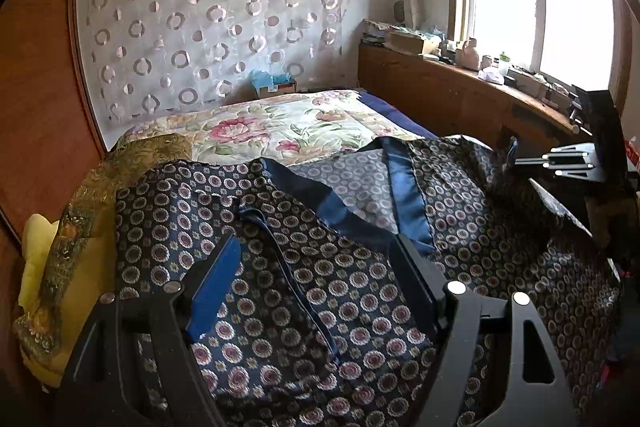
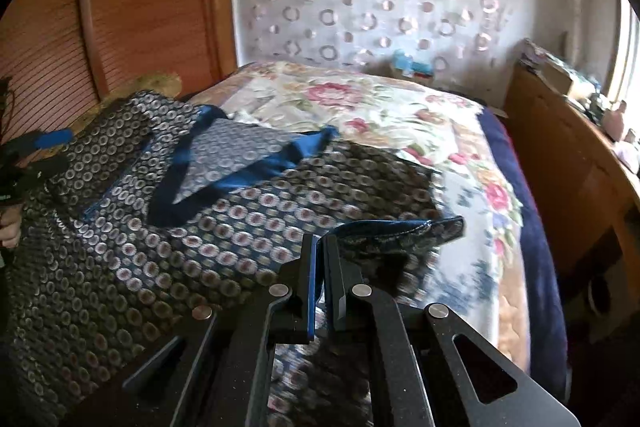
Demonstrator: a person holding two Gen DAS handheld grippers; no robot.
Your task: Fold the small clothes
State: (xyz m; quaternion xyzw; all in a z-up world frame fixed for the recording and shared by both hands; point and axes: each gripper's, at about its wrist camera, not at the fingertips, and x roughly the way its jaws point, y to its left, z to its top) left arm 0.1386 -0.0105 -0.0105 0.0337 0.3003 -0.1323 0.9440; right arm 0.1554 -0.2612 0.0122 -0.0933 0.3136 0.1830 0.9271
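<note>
Right wrist view showed the right gripper [image 2: 320, 247] with its jaws clenched on an edge of the patterned robe [image 2: 248, 211]. The pinched cloth stuck out ahead and to the right, lifted a little above the bed [image 2: 400, 115]. The rest of the robe lay to the left, spread wide across the bed. The left gripper [image 1: 316, 259] hung over the robe's other side, jaws wide apart and holding nothing. The robe's blue collar [image 1: 404, 187] lay just ahead of it. The right gripper was likely the one to carry its edge leftward.
</note>
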